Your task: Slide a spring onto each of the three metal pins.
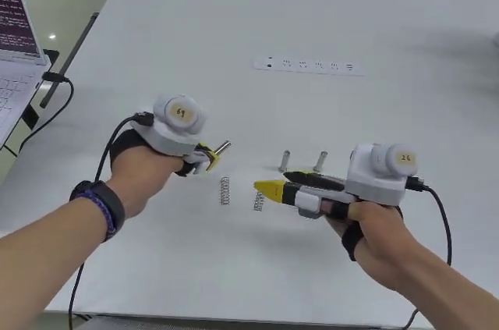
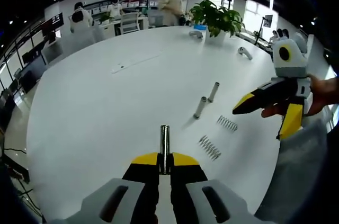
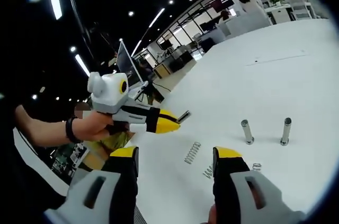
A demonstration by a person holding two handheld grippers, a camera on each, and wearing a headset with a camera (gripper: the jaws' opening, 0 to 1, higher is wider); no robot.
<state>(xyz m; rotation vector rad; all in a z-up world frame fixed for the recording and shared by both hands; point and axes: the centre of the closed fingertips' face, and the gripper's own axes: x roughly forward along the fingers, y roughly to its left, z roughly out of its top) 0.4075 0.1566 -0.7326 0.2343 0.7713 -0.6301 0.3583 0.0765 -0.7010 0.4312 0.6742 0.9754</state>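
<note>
Clenches the left gripper point(image 2: 164, 161) on a short silver metal pin point(image 2: 164, 139), pinched by its lower end between the yellow-tipped jaws, with most of the shaft sticking forward past the tips. Holds that gripper above the white tabletop point(image 1: 234, 26), to the left of the other parts, with the held pin clear of the surface and tilted in the head view.

Holds the right gripper point(image 3: 172, 155) released, its jaws wide apart with nothing between them. Points its yellow tips toward the left gripper, low over the table.

Just beyond the right gripper, standing on end on the tabletop: a left upright pin point(image 1: 284, 161) and a right upright pin point(image 1: 320, 161), both silver metal, near each other but apart.

Between the two grippers, lying flat: a small coiled wire spring point(image 1: 225, 189), and just beside it a second coiled spring point(image 1: 258, 201), close under the right gripper's yellow tip in the head view. Neither spring on a pin, neither touching one.

In the right gripper view, just beside the right-hand jaw: a third small coil point(image 3: 257, 167), too small to make out well.

Farther back on the table, lying flat: a white power strip point(image 1: 308, 65). At the left edge, an open laptop point(image 1: 12, 57). On the left wrist, a dark wristband point(image 1: 101, 205).
</note>
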